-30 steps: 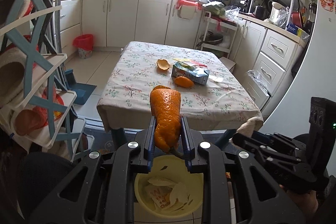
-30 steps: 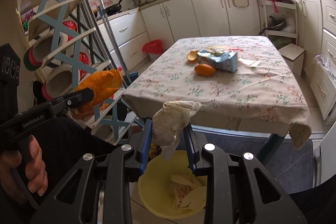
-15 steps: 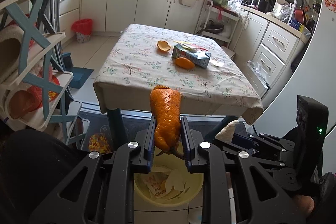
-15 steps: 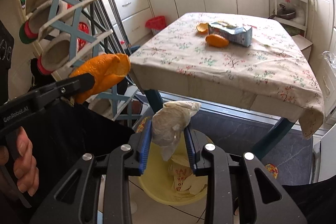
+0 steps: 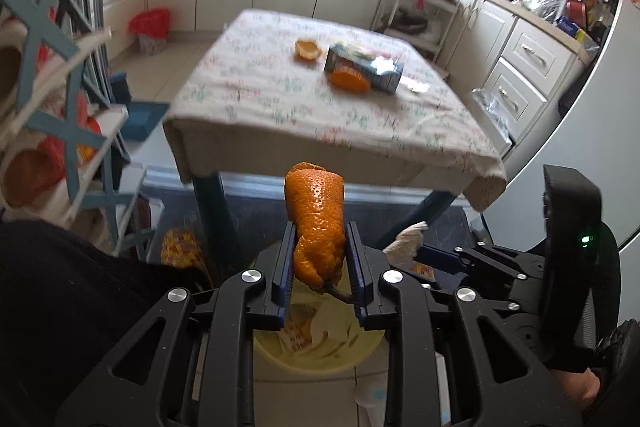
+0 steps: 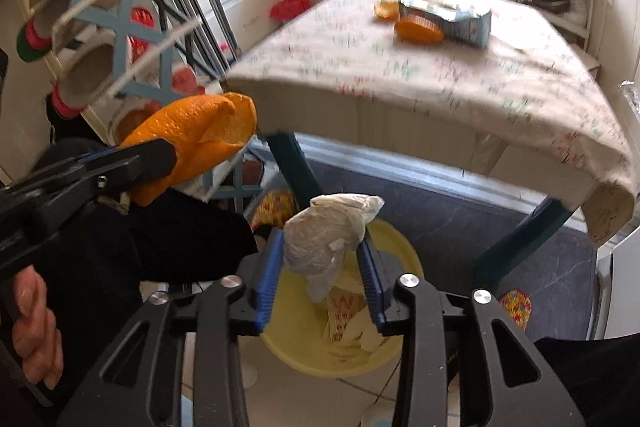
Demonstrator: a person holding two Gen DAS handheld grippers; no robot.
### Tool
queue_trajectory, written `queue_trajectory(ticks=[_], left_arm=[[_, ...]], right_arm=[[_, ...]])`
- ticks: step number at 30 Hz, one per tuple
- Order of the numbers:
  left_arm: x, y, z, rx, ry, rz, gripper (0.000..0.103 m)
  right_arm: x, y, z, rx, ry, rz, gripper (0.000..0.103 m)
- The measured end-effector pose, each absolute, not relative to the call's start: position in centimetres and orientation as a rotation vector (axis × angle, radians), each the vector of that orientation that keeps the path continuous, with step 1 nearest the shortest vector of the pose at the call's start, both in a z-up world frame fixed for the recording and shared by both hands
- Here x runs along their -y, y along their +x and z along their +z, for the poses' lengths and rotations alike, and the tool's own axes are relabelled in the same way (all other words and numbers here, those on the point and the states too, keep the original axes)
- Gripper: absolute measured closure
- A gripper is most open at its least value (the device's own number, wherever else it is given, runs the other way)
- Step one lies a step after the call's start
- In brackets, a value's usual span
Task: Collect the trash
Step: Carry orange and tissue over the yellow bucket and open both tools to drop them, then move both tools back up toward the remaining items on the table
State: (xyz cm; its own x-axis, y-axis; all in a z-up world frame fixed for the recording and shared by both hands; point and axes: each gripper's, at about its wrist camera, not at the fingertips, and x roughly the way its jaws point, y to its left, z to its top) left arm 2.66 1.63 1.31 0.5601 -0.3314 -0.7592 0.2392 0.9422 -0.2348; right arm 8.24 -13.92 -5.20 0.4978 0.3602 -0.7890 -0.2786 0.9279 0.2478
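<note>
My left gripper (image 5: 319,247) is shut on a long piece of orange peel (image 5: 316,223), held above a yellow bin (image 5: 320,355) on the floor that holds paper scraps. My right gripper (image 6: 322,251) is shut on a crumpled white tissue (image 6: 328,231), above the same yellow bin (image 6: 304,339). The left gripper with its peel (image 6: 192,139) shows at the left of the right wrist view. On the table (image 5: 280,99) lie two more orange peels (image 5: 350,81) and a blue carton (image 5: 376,73).
A blue-and-white rack (image 5: 52,99) stands at the left. The table's blue legs (image 6: 296,167) rise just behind the bin. White cabinets (image 5: 520,75) line the right and back walls. A small red bin (image 5: 150,27) stands on the far floor.
Both grippers have moved down and toward the yellow bin, below the table edge. Each still holds its piece of trash.
</note>
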Motion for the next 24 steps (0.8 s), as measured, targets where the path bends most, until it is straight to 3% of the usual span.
queue_trajectory(ticks=[3, 7, 12, 18, 24], left_arm=[[-1.8, 3.0, 0.3, -0.963, -0.123, -0.332, 0.079], [-2.1, 3.2, 0.1, -0.966, -0.133, -0.328, 0.070], [-2.2, 3.1, 0.2, -0.955, -0.136, -0.323, 0.069], [-2.3, 2.3, 1.9, -0.839, -0.101, -0.256, 0.046], [-2.5, 1.9, 3.0, -0.764, -0.063, -0.199, 0.030]], right_arm=[[13.7, 8.8, -6.3, -1.022, 0.086, 0.371, 0.059], [14.2, 9.0, -6.7, -1.039, 0.111, 0.349, 0.048], [14.8, 9.0, -6.6, -1.045, 0.135, 0.327, 0.044], [15.9, 8.7, -5.4, -0.979, 0.166, 0.282, 0.032], [17.5, 8.2, -3.5, -0.876, 0.189, 0.215, 0.026]])
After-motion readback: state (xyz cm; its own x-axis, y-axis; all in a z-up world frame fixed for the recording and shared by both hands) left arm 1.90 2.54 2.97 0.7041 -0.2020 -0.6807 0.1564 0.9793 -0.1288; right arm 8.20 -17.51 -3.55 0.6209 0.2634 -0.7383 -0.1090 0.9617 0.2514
